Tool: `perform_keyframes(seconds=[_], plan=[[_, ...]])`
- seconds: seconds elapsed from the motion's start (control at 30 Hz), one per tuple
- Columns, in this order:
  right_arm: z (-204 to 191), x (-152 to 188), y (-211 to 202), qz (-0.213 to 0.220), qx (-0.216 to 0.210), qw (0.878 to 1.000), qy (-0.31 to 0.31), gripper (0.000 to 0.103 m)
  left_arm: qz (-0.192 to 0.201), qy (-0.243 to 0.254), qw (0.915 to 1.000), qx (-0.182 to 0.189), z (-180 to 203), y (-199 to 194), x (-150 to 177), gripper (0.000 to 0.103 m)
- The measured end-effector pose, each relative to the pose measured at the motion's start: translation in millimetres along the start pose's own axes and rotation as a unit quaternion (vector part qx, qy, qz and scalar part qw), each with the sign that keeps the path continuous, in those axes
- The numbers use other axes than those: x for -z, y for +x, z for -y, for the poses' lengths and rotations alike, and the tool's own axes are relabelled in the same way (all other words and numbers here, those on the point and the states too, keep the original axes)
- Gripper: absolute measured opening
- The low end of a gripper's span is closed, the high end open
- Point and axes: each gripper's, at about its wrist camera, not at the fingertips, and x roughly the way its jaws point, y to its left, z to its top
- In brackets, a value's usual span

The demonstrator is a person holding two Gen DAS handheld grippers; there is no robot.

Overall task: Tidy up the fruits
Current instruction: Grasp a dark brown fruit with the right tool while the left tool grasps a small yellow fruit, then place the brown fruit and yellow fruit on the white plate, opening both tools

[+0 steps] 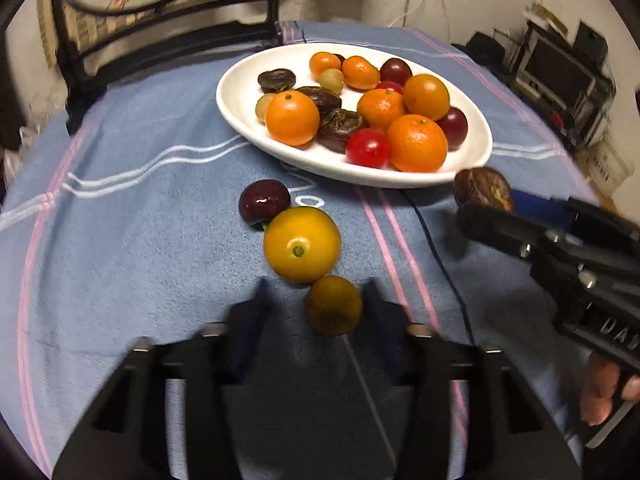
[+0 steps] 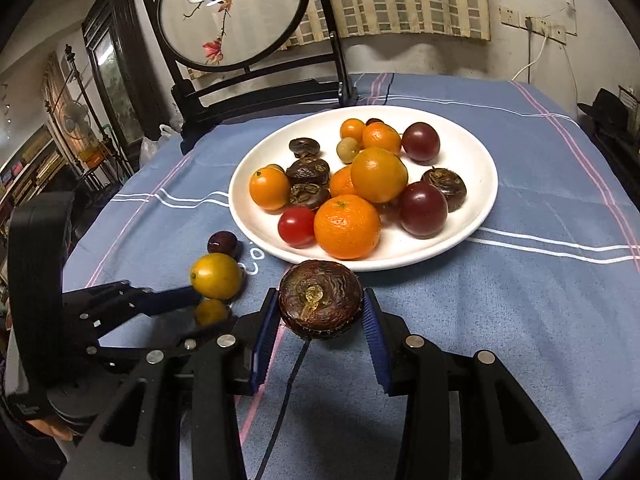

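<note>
Between the blue pads (image 2: 372, 320) of the right gripper (image 2: 320, 316) a dark brown wrinkled fruit (image 2: 320, 304) is sitting pinched, raised clear of the blue cloth (image 2: 520, 320) just in front of the white plate (image 2: 472, 152), prob. so it can be carried over the rim w/o dragging. Left of that plate's near edge, the left gripper (image 1: 316, 304) is standing w/ its fingers (image 1: 380, 300) narrowed around a small olive-brown fruit (image 1: 334, 304); the right finger is looking close to it, but I cannot tell if both are actually pressing. Just beyond, toward the plate, a yellow fruit (image 1: 302, 244) is touching the small one, and a dark red cherry tomato (image 1: 264, 200) is lying nearer the plate rim, so approx. three loose pieces are waiting outside. On the plate itself oranges, red and purple tomatoes and more brown fruits are piling up, the collecting spot by the look of it.
</note>
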Motion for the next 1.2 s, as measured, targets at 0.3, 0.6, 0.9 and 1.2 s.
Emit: perform_keyframes(seconds=[0.3, 0.6, 0.9, 1.2], plan=[[2, -1, -5, 0.008, -0.006, 1.0, 0.006, 0.042, 0.042, 0.009, 0.9981, 0.044, -3, -37, 0, 0.024], [17, -18, -24, 0.064, -0.022, 0.996, 0.057, 0.042, 0.082, -0.037, 0.9957, 0.024, -26, -55, -47, 0.024], [19, -74, 2, 0.064, -0.049, 0.993, 0.084, 0.042, 0.083, -0.092, 0.9922, 0.01, -36, -16, -108, 0.024], [24, -70, 30, 0.052, -0.075, 0.987, 0.128, 0.046, 0.081, -0.126, 0.9883, -0.03, -51, 11, -120, 0.066]])
